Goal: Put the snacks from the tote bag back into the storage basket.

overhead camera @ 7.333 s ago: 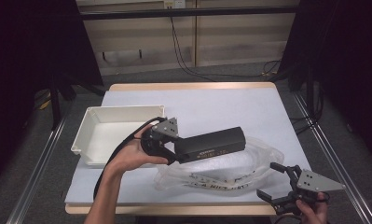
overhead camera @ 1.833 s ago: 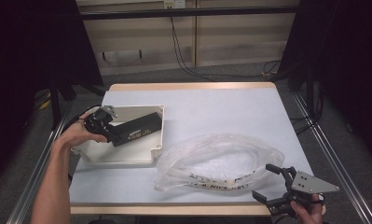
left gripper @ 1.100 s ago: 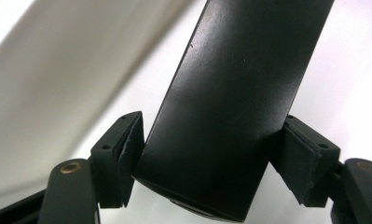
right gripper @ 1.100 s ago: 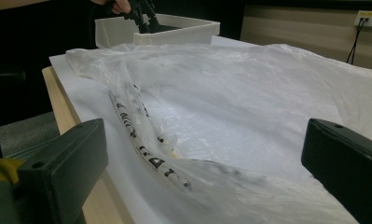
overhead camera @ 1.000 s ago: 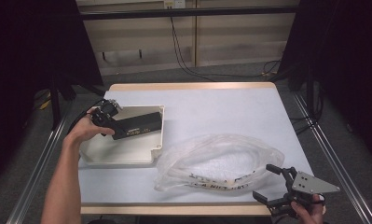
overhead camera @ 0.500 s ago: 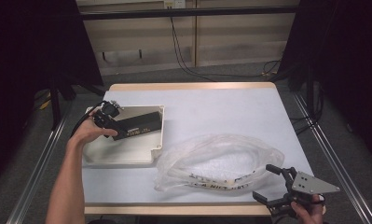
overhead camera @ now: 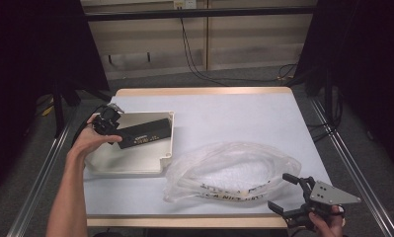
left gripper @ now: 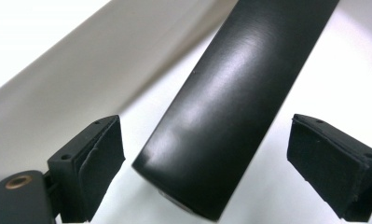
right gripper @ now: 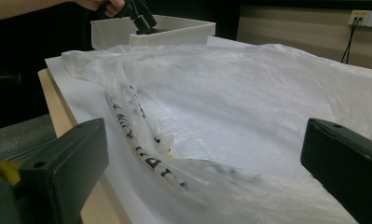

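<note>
A long black box (overhead camera: 144, 134) lies slantwise in the white tray (overhead camera: 135, 165) at the table's left. My left gripper (overhead camera: 110, 129) is at the box's left end. In the left gripper view the box (left gripper: 230, 102) runs between the two pads (left gripper: 102, 156) with a gap on each side. The jaws have just been opening, and the left gripper (left gripper: 211, 140) stands open around the box. My right gripper (overhead camera: 282, 191) waits open at the front right corner. It points at a crumpled clear plastic bag (overhead camera: 234, 168), and its jaws are empty (right gripper: 207, 154).
The bag (right gripper: 249, 93) with black lettering spreads over the front middle of the white table top. The wooden front edge (overhead camera: 184, 222) runs just below it. Metal rails flank the table, and dark curtains hang at both sides. Cables hang on the back wall.
The left gripper, which earlier carried the black box from above the bag to the tray, has opened its jaws off the box. The box now rests in the tray. The right gripper has stayed put.
</note>
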`<state>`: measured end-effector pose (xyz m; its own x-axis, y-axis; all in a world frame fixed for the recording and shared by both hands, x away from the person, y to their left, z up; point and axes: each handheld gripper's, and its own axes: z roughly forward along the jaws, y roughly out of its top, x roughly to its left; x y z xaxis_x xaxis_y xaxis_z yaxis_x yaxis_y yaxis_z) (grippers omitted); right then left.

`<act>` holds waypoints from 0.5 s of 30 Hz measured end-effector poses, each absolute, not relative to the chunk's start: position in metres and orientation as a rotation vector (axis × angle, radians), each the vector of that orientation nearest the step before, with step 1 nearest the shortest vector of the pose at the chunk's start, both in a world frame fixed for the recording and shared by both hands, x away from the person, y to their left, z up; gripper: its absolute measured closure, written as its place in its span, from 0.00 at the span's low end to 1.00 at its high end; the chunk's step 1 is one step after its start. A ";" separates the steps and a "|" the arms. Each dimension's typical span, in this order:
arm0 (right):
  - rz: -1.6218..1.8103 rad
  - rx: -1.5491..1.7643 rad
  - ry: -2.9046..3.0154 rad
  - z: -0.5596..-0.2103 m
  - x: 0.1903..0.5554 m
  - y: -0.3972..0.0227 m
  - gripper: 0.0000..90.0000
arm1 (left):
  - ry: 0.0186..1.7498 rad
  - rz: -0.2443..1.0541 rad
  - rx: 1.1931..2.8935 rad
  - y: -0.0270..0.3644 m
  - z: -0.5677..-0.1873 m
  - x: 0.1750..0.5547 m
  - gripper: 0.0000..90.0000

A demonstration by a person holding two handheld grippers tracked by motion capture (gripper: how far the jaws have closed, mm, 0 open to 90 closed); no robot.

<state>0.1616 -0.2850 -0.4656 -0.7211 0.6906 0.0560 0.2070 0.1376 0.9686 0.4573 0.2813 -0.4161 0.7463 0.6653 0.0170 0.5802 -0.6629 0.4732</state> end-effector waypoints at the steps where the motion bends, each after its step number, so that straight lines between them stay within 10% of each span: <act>1: 1.612 0.861 2.015 -0.465 0.162 -0.285 0.00 | 0.952 0.288 2.500 0.282 -0.416 0.455 0.12; 15: 1.607 0.865 2.010 -0.465 0.160 -0.286 0.00 | 0.961 0.442 2.303 0.292 -0.398 0.417 0.56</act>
<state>0.1605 -0.2858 -0.4650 -0.7160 0.6960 0.0538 0.2057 0.1367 0.9690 0.4173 0.2919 -0.3980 0.6826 0.7272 0.0727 0.5281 -0.5596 0.6388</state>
